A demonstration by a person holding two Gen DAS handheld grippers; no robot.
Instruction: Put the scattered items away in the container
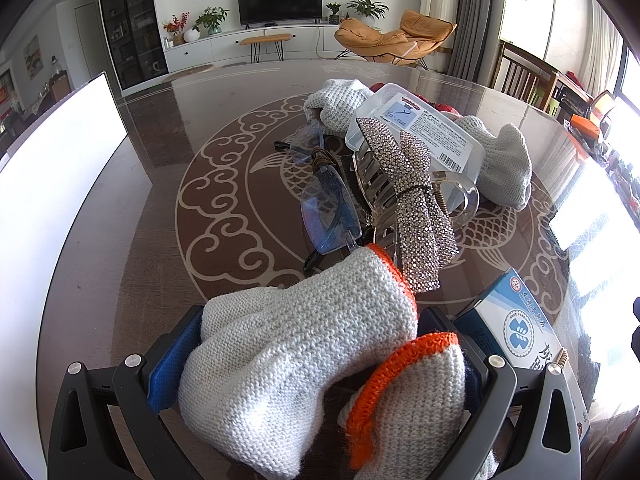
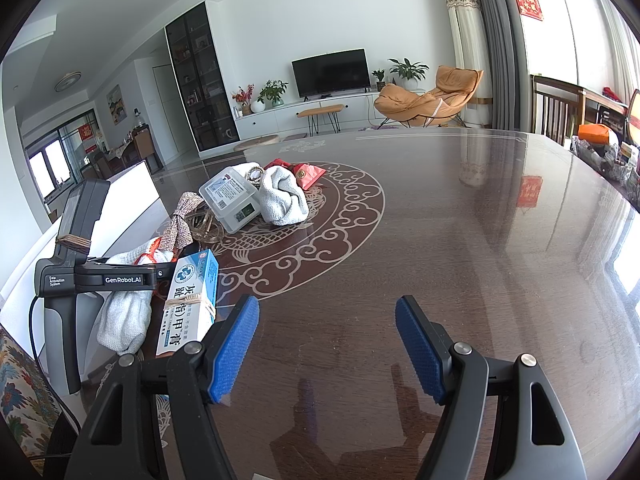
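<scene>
My left gripper [image 1: 320,344] is shut on a pair of grey knit gloves with orange cuffs [image 1: 296,344], which fill the gap between its blue pads. The gloves also show in the right wrist view [image 2: 124,316], hanging from the left gripper above the table. Beyond them lie blue-lensed glasses [image 1: 328,212], a rhinestone bow hair claw [image 1: 416,200], a clear plastic box [image 1: 416,132] and more grey gloves [image 1: 504,164]. A blue and white medicine box [image 2: 192,300] lies beside the left gripper. My right gripper [image 2: 326,344] is open and empty over bare table. The white container [image 1: 52,200] stands at the left.
The dark table [image 2: 440,240] has a pale fish and cloud inlay. A red pouch [image 2: 308,174] and white cloth [image 2: 284,196] lie in the pile. Clutter lines the table's far right edge [image 2: 608,152]. A patterned chair [image 2: 20,400] stands at the near left.
</scene>
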